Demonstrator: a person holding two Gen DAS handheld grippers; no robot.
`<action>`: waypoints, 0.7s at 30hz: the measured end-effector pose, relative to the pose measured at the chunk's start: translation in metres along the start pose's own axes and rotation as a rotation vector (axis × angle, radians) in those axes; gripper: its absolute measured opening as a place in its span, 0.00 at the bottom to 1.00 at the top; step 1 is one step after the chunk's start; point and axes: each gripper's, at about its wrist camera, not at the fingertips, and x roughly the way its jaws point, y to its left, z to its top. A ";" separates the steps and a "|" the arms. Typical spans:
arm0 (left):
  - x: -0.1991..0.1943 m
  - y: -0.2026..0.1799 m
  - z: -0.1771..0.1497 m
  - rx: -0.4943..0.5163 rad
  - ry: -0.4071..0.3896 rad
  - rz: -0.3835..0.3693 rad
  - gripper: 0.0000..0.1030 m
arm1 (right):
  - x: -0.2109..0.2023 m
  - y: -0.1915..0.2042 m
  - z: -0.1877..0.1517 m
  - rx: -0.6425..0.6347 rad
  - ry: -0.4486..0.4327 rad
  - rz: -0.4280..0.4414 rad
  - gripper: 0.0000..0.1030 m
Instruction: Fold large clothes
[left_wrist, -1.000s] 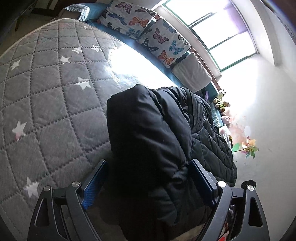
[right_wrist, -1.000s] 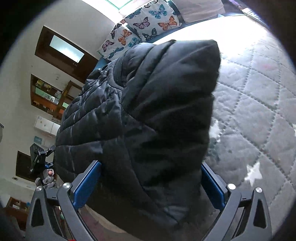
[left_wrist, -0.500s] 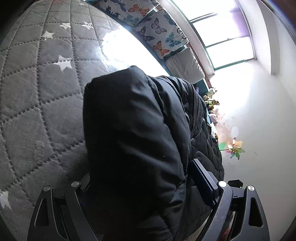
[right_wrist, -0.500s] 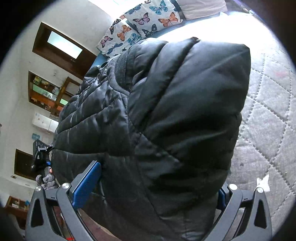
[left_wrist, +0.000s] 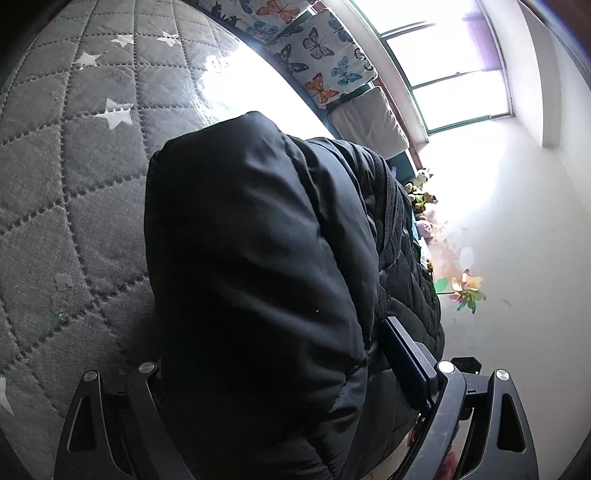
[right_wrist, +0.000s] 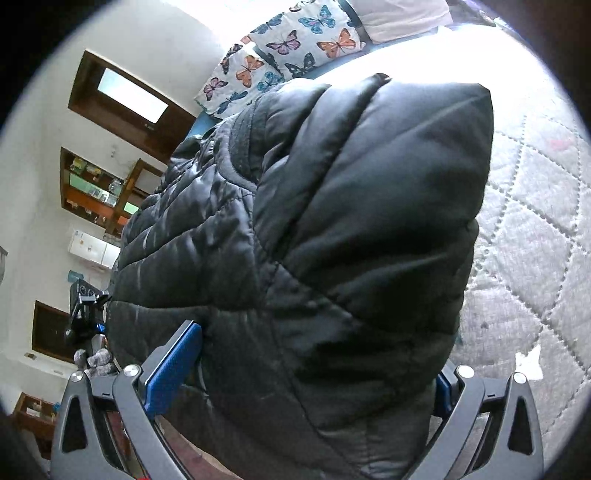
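A puffy black quilted jacket (left_wrist: 258, 258) fills the middle of both views, bunched into a thick fold above the grey star-quilted bed (left_wrist: 74, 184). My left gripper (left_wrist: 273, 332) has the fold wedged between its widely spread fingers. Its left finger is hidden by fabric and the right blue pad (left_wrist: 402, 354) presses the jacket's side. My right gripper (right_wrist: 317, 347) clamps the jacket (right_wrist: 332, 221) the same way, left blue pad (right_wrist: 173, 365) against it, right pad mostly covered. The left gripper (right_wrist: 85, 314) also shows small at the jacket's far edge in the right wrist view.
Butterfly-print pillows (left_wrist: 317, 55) and a white pillow (left_wrist: 369, 122) line the bed's far side under a bright window. Plush toys (left_wrist: 421, 188) and a paper pinwheel (left_wrist: 465, 291) sit by the white wall. Wooden shelves (right_wrist: 96, 188) hang on the opposite wall. Grey quilt (right_wrist: 535, 221) lies bare to the right.
The jacket fold has bulged closer and wider in both views. It now covers my left gripper's left finger and most of my right gripper's right pad. Both grippers moved forward over the bed.
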 end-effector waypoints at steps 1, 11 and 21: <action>0.002 -0.002 0.001 -0.004 0.002 0.005 0.94 | -0.001 -0.001 -0.001 0.000 -0.006 0.000 1.00; 0.011 -0.022 -0.003 0.022 0.005 -0.022 0.95 | 0.000 0.005 -0.002 -0.006 -0.003 0.050 1.00; 0.023 -0.023 0.006 0.036 0.053 0.003 0.95 | -0.001 0.000 0.005 -0.029 0.025 0.076 1.00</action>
